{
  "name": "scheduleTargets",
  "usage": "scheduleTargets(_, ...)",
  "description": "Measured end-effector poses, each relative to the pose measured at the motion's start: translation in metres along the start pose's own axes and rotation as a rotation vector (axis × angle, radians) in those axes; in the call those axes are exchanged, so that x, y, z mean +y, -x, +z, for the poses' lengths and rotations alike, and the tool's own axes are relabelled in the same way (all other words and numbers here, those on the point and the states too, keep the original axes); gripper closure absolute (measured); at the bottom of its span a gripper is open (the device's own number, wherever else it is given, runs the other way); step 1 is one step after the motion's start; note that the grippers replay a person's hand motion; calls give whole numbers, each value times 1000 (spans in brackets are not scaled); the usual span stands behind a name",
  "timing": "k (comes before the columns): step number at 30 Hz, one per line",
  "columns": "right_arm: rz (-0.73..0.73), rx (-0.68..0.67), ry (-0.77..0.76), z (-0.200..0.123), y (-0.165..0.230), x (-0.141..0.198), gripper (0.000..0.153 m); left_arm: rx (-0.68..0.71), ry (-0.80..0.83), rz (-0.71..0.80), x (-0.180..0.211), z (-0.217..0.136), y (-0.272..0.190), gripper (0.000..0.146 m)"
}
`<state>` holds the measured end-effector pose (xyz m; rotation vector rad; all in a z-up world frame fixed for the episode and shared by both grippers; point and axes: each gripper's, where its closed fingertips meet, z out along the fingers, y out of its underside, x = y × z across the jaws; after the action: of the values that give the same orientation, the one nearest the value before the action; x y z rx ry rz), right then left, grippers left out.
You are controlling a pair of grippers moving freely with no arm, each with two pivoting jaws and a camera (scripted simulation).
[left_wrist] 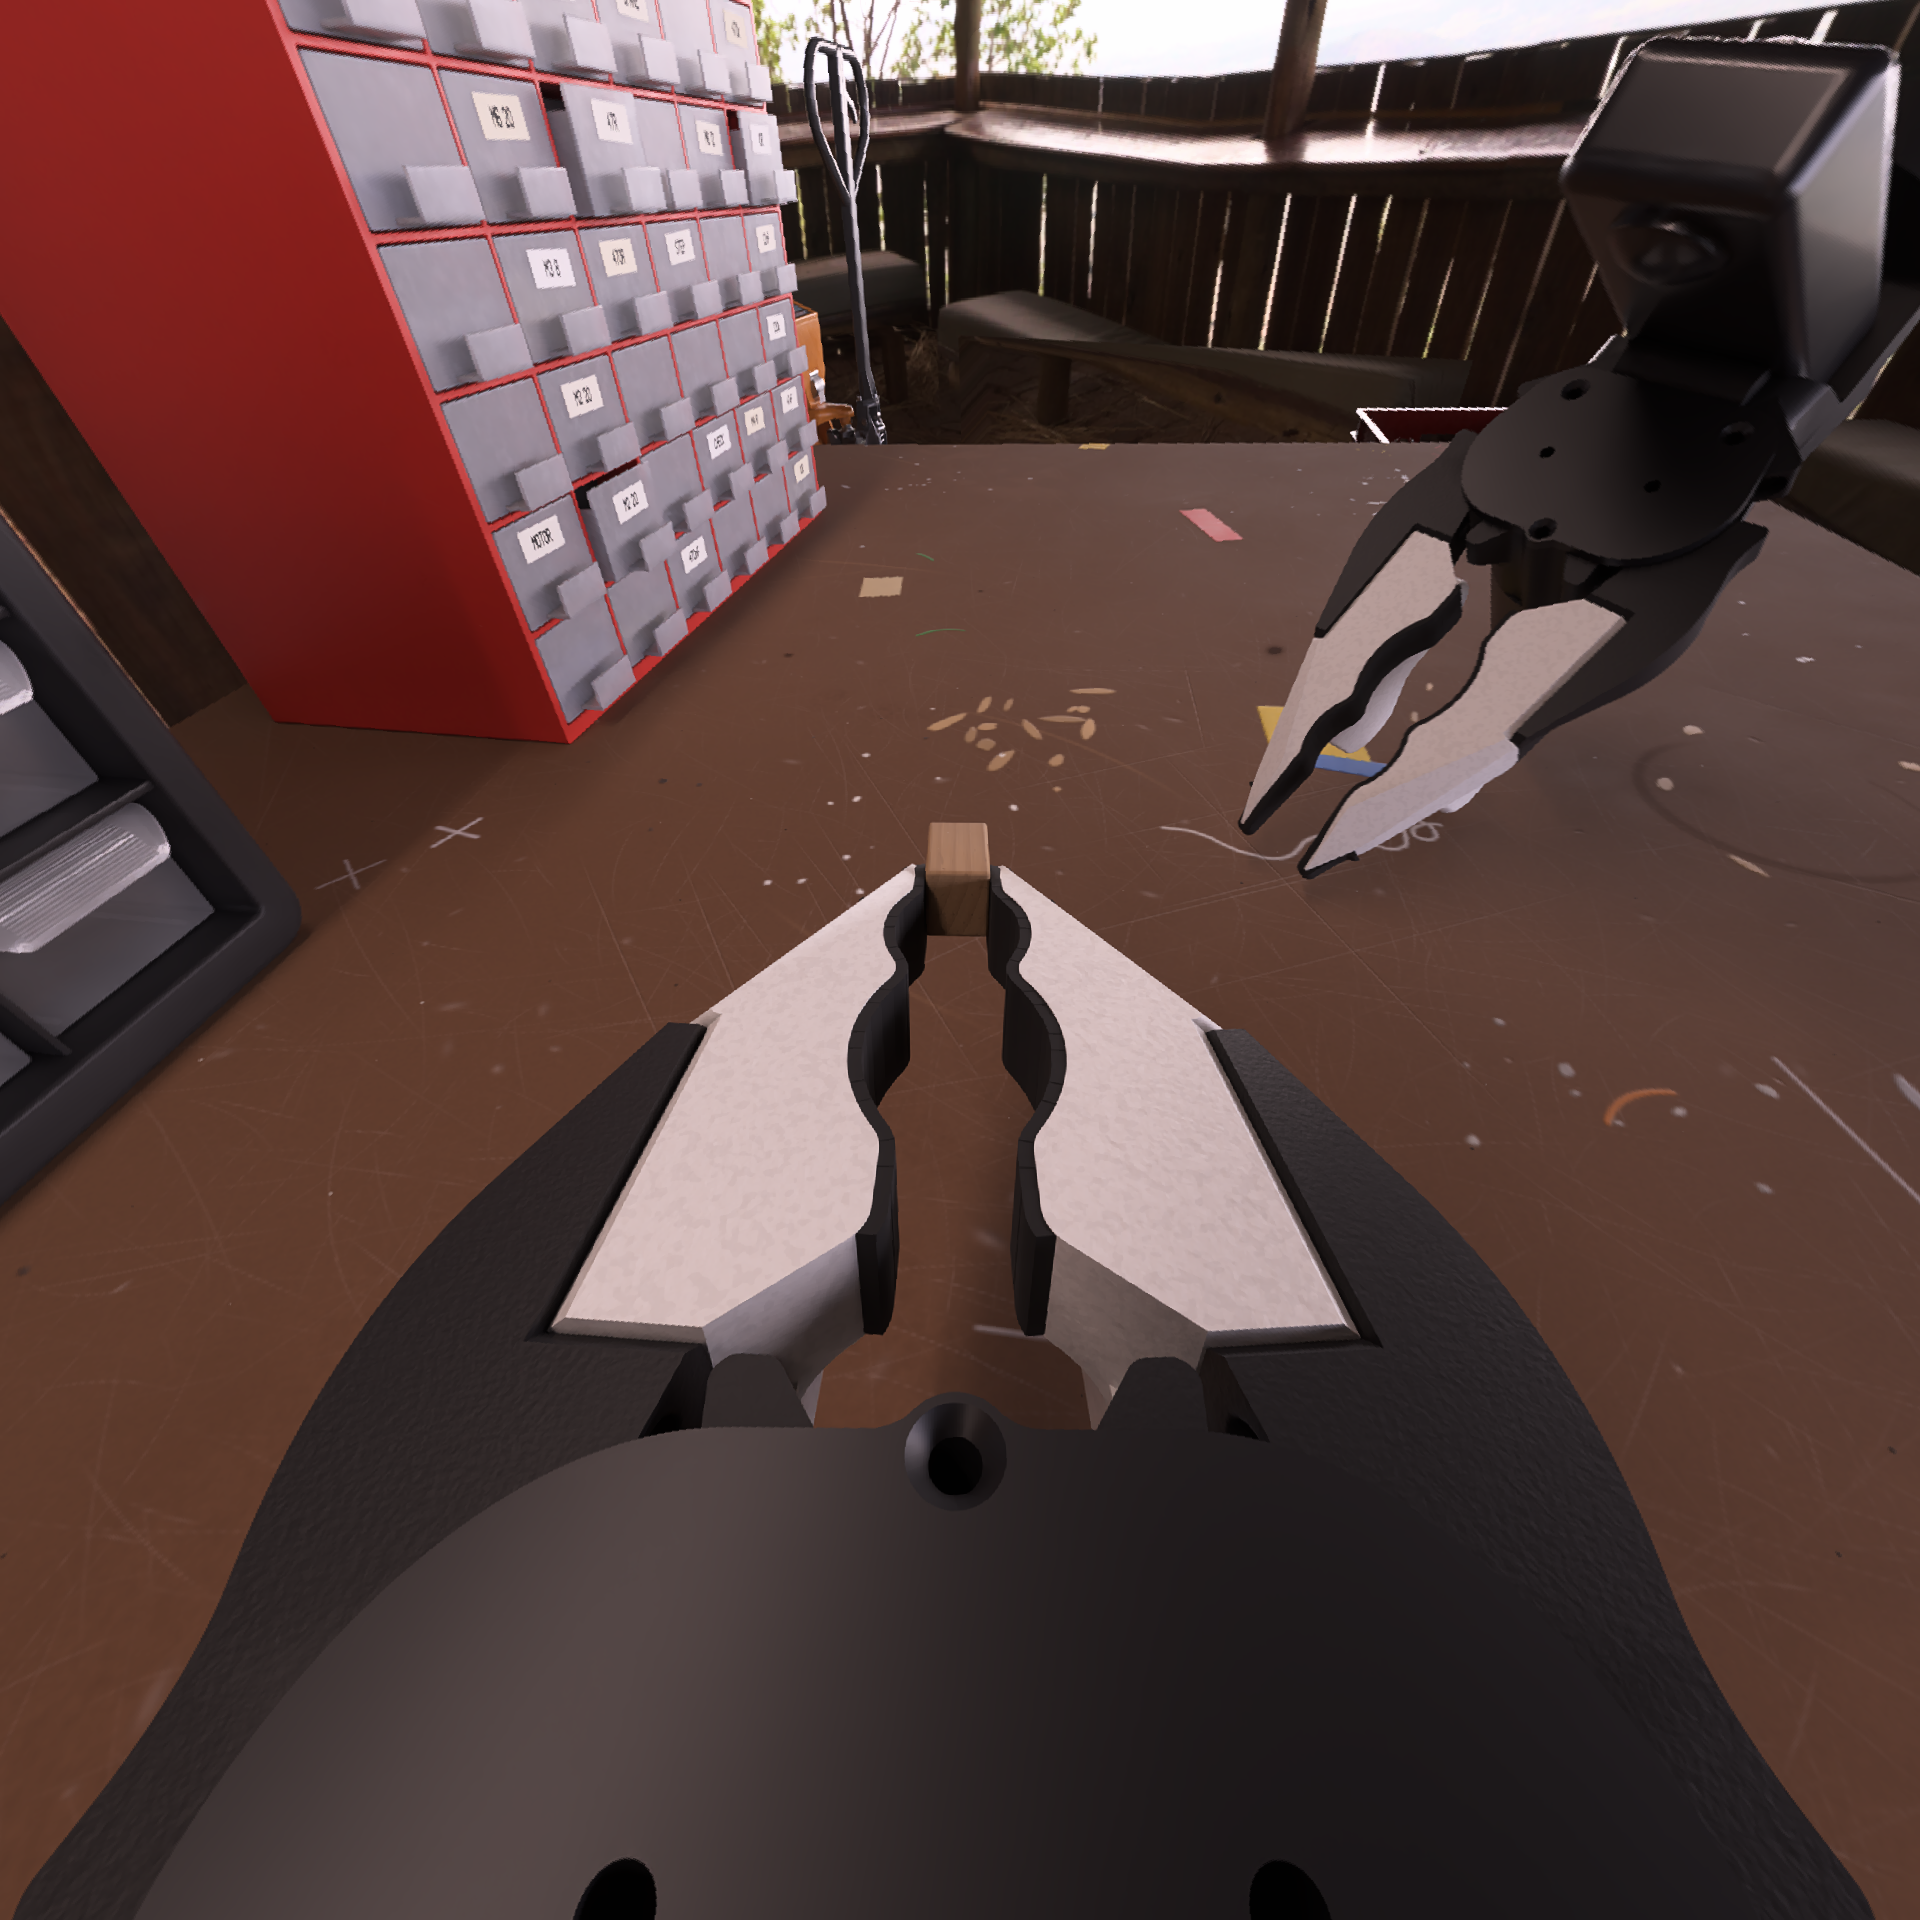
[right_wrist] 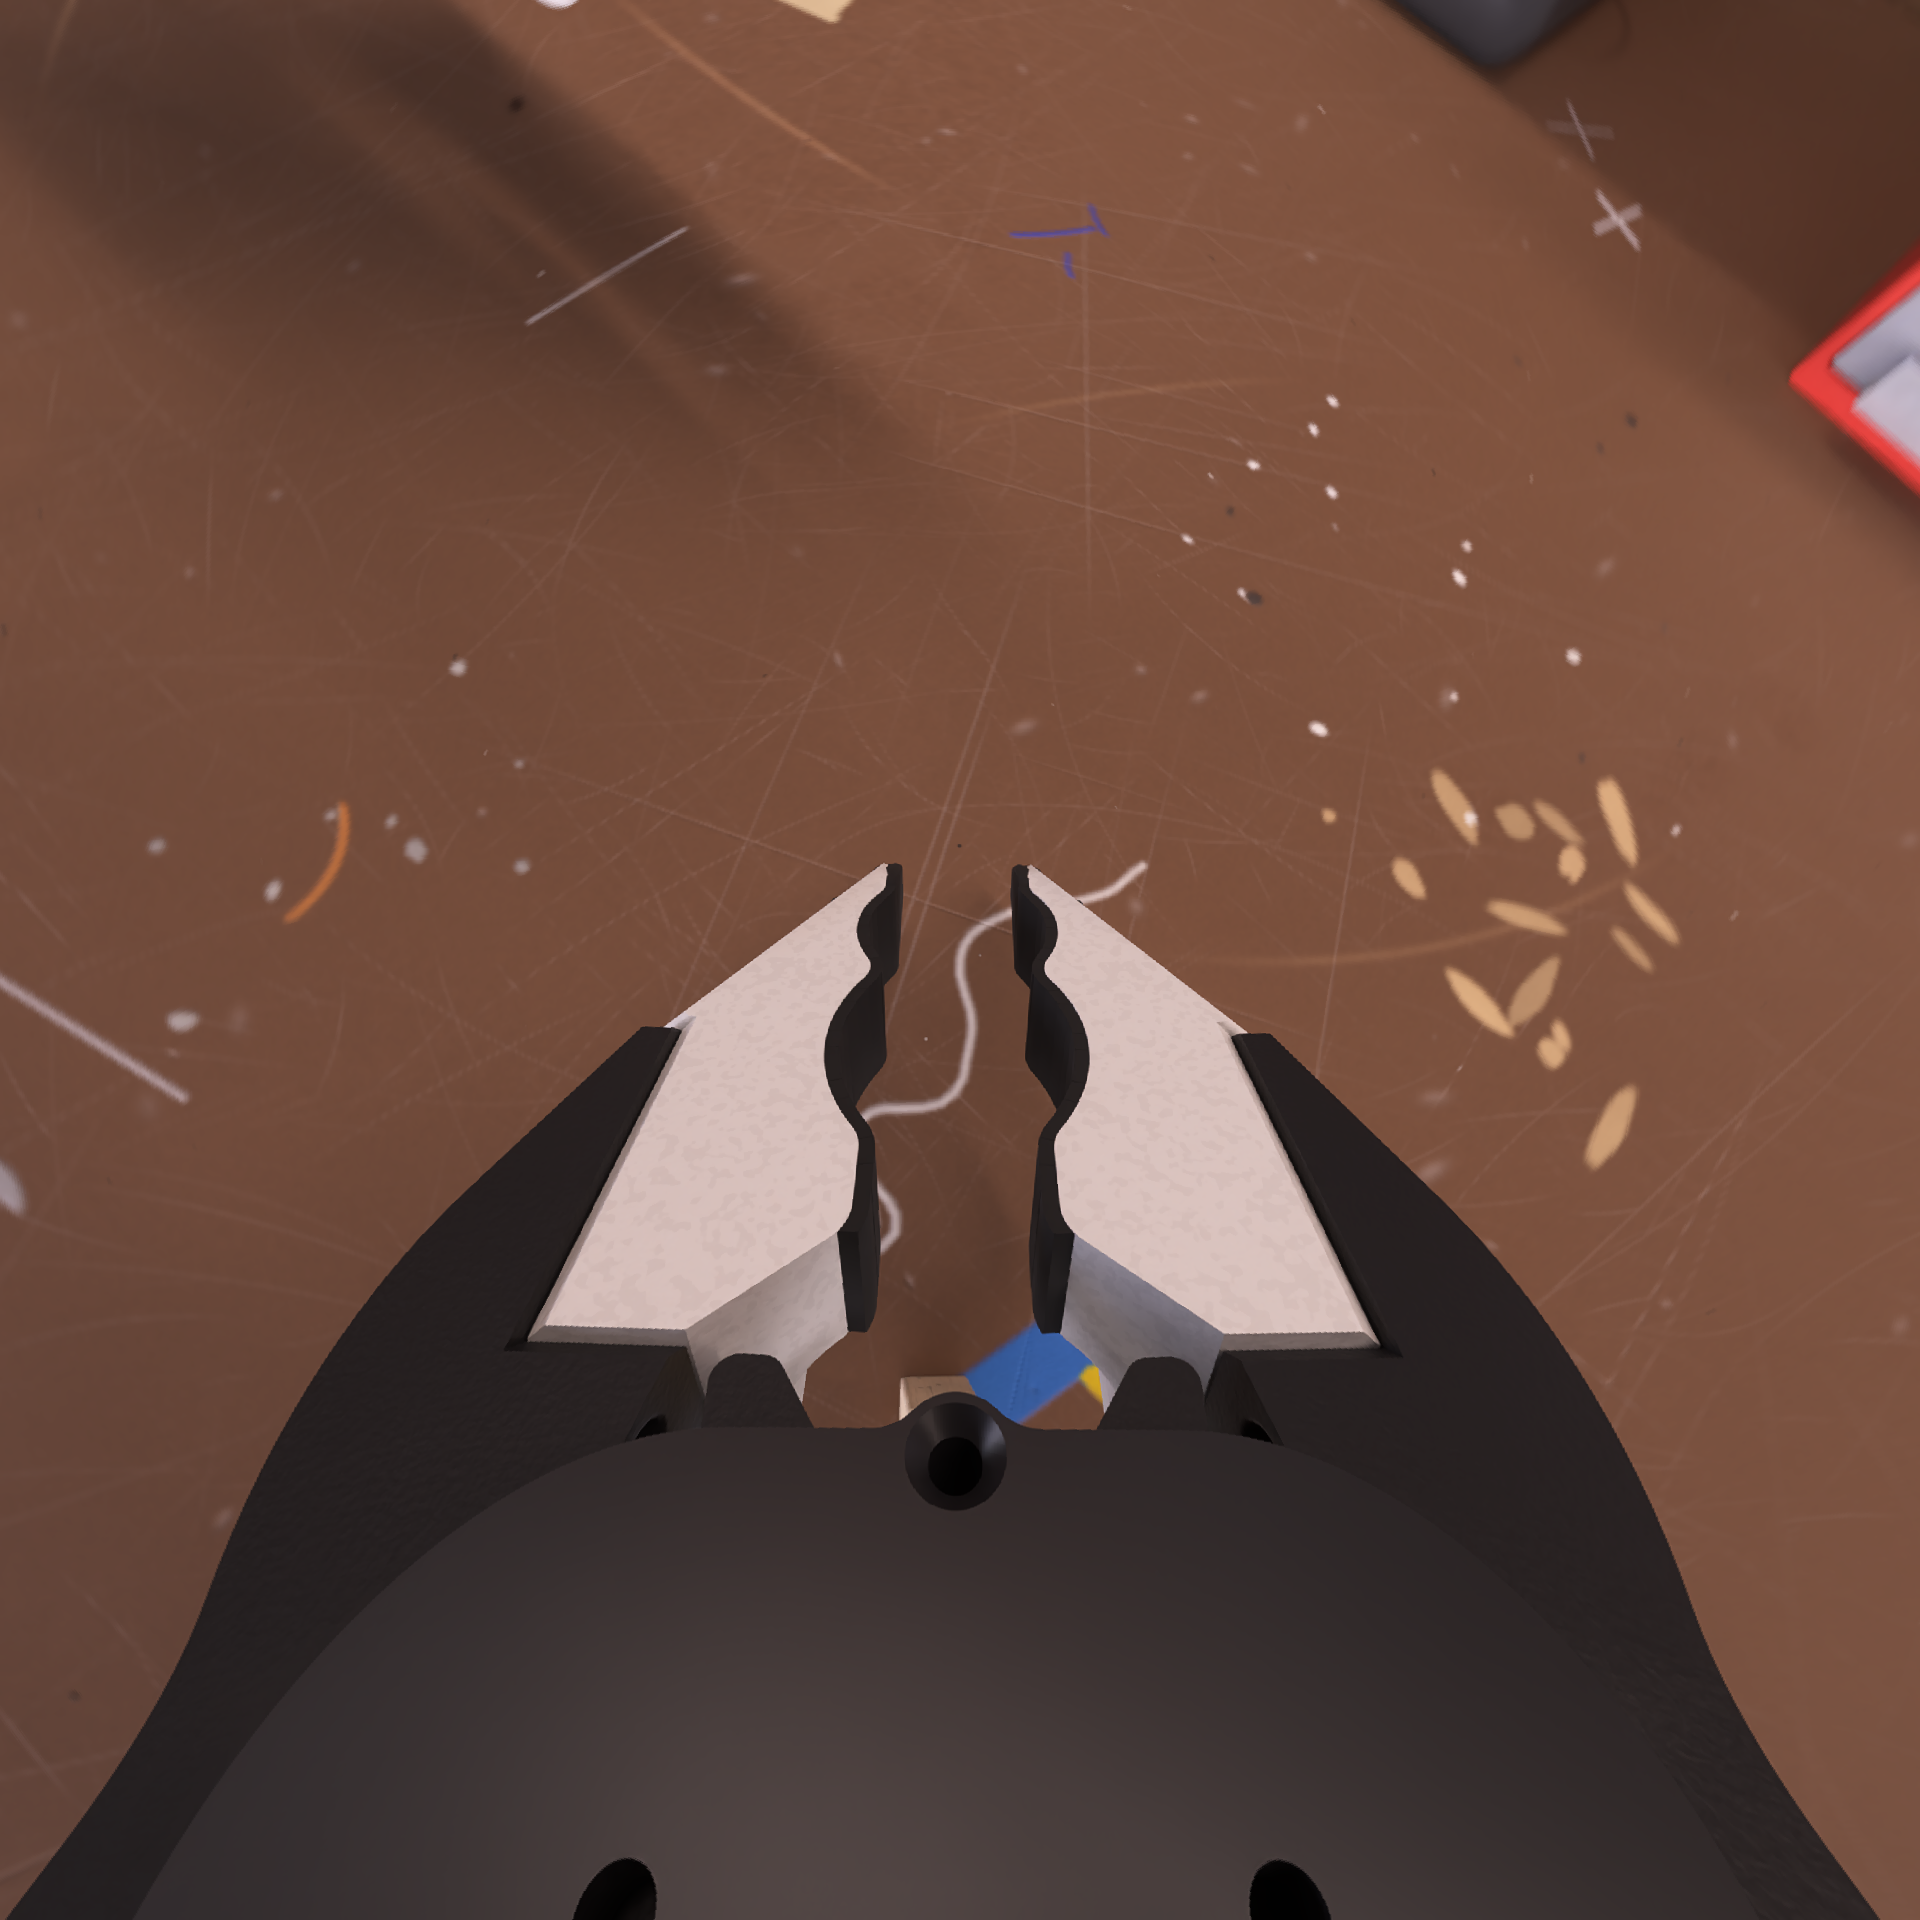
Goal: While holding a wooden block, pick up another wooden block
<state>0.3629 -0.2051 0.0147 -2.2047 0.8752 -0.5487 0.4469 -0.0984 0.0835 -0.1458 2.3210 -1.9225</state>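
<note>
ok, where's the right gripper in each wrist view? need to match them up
Left wrist view: right gripper at upper right, open, tips angled down over the brown table, away from the wooden block in the left gripper.
Right wrist view: it is the near one, bottom centre, nothing between its tips.
Shared landmark: the white squiggle at its tips.

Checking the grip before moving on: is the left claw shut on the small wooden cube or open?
Shut on it: the left claw pinches the small wooden cube between both fingertips, touching each side.
</note>
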Motion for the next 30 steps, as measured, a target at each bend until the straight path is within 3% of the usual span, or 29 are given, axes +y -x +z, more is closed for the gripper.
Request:
scheduleTargets(6, 193, -29, -11, 8, -3, -1, 129, 0, -1, 0, 0, 0, 0, 136)
scheduleTargets(19, 201, 29, -23, 16, -6, -15, 143, 5, -6, -10, -1, 0, 0, 136)
scheduleTargets(26, 117, -139, -286, 0, -6, -127, 145, 44, -19, -22, -2, 0, -4, 136)
scheduleTargets(30, 24, -216, -323, 0, 4, -174, 146, 73, -30, -16, -4, -1, -7, 136)
